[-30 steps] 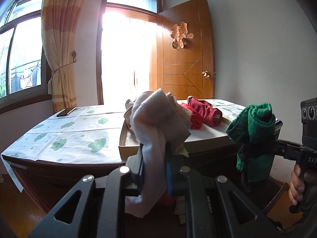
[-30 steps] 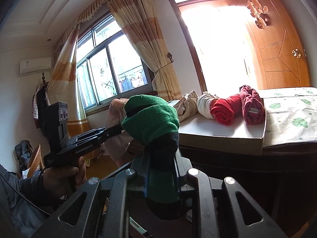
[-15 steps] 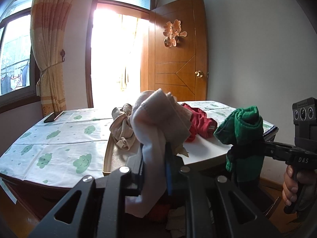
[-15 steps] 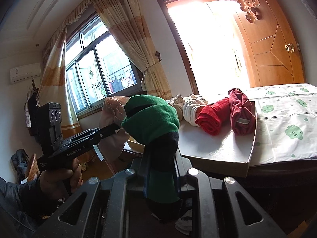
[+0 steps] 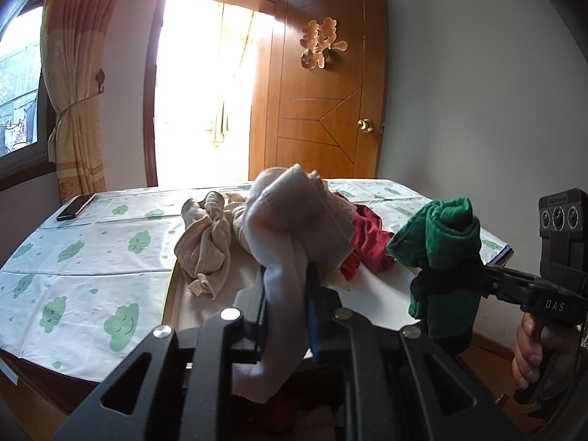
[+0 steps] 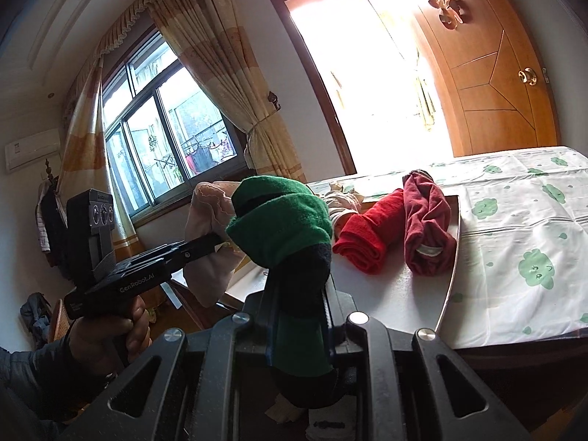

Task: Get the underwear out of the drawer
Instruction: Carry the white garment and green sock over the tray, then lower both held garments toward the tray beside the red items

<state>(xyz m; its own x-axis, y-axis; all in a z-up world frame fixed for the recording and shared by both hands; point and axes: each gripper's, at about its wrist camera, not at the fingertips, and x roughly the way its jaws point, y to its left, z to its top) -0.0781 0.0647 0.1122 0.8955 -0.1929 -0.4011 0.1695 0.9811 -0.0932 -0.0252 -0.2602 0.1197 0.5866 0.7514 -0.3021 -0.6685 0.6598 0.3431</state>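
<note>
My left gripper (image 5: 286, 294) is shut on a pale white-pink piece of underwear (image 5: 290, 220) that hangs down between its fingers, in front of the table edge. From the right wrist the same left gripper (image 6: 205, 244) shows at the left with the pale underwear (image 6: 209, 205) bunched at its tip. My right gripper (image 6: 297, 294) is shut on a rolled green and dark piece of underwear (image 6: 283, 217). In the left wrist view this right gripper (image 5: 452, 283) holds the green underwear (image 5: 441, 242) at the right. The drawer is hidden below both grippers.
A white tray (image 5: 371, 301) lies on the table with its cloud-print cloth (image 5: 92, 257). On the tray lie a beige garment (image 5: 205, 246), a red roll (image 6: 362, 239) and a dark red one (image 6: 426, 220). A phone (image 5: 73, 207) lies far left. A wooden door (image 5: 323, 110) stands behind.
Both grippers have risen and moved closer over the table edge, each still holding its garment. The tabletop and tray now show more from above.
</note>
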